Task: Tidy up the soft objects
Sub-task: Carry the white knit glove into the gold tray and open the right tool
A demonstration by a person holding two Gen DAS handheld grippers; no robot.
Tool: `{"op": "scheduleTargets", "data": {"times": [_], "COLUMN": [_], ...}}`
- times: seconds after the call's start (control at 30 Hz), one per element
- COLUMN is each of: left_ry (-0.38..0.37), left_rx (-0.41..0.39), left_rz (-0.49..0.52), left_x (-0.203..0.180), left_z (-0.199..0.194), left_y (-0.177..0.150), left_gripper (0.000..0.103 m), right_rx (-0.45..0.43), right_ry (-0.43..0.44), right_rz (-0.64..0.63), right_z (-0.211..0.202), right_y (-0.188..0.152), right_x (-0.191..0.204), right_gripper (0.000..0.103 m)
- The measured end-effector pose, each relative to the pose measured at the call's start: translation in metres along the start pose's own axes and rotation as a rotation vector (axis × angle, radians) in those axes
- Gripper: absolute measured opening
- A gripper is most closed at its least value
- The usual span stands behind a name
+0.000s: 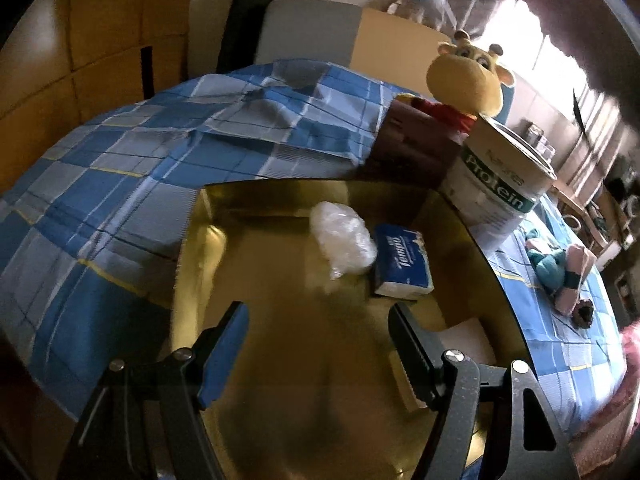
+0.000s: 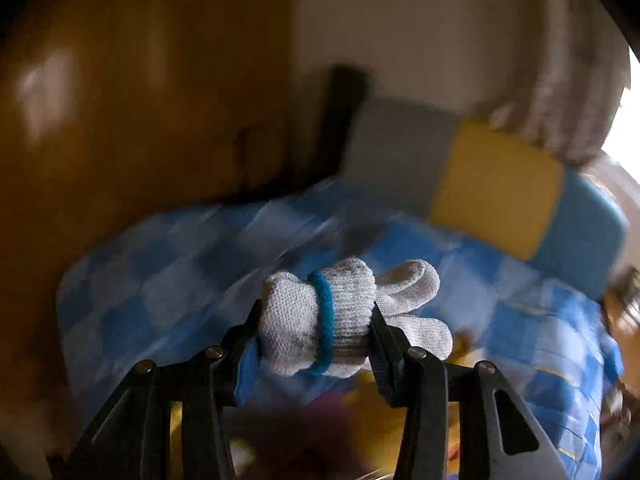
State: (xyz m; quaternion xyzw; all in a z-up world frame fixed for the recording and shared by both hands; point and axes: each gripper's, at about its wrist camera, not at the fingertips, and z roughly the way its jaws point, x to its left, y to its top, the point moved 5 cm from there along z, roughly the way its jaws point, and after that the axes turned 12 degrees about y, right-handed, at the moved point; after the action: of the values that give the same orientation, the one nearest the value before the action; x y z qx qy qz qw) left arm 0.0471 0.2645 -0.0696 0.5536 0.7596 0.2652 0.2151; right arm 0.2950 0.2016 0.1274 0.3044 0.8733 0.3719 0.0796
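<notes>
The right gripper (image 2: 316, 320) is clamped on a rolled pair of grey knit gloves (image 2: 320, 316); a blue band wraps the roll at its middle. The roll's long axis runs crosswise between the two jaws, glove fingertips projecting to the right of the right jaw. The load is carried in the air above the blue checked bedspread (image 2: 160, 280). The background in the right wrist view is smeared, so exactly what lies beneath the bundle cannot be stated with confidence.

The left gripper (image 1: 320, 344) stands with its jaws wide and nothing between them, above the open gold-lined box (image 1: 208, 240). The box sits on the bed. Its interior lies straight ahead of and below the left fingers.

Contents of the box, counted:
- one crumpled clear plastic bag (image 1: 344, 240)
- one blue tissue pack (image 1: 402, 264), touching the bag on its right

Outside the box:
- one protein tub (image 1: 496, 184), at the box's far right corner
- one yellow giraffe plush (image 1: 466, 80), behind the tub
- one teal and pink soft toy (image 1: 560, 268), on the bedspread to the right

The gloves probably belong in the box; the right hand bears them.
</notes>
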Motion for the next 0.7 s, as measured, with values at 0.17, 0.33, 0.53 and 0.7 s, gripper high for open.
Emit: {"op": "scheduleTargets", "data": {"times": [0.17,0.33,0.53,0.7], "left_ry": [0.046,0.094,0.135,0.144], "left_rx": [-0.036,-0.059,-0.064,-0.059], "left_rz": [-0.047,-0.108,-0.137,-0.143], "left_x": [0.020,0.043,0.060,0.061], "left_z": [-0.015,-0.026,-0.032,-0.032], "left_y": [0.000,-0.003,-0.008,-0.014], "left_gripper": [0.073,0.073,0.073,0.075], "right_rx": [0.147,0.239,0.296,0.310], "right_ry": [0.113,0.158,0.201,0.180], "right_rz": [-0.037,-0.003,0.040,0.055], "right_z": [0.042,0.065,0.083,0.093], "right_y": [-0.075,-0.150,-0.215,-0.247], "right_x": [0.050,0.068,0.094,0.106], "right_gripper": [0.046,0.046,0.046,0.047]}}
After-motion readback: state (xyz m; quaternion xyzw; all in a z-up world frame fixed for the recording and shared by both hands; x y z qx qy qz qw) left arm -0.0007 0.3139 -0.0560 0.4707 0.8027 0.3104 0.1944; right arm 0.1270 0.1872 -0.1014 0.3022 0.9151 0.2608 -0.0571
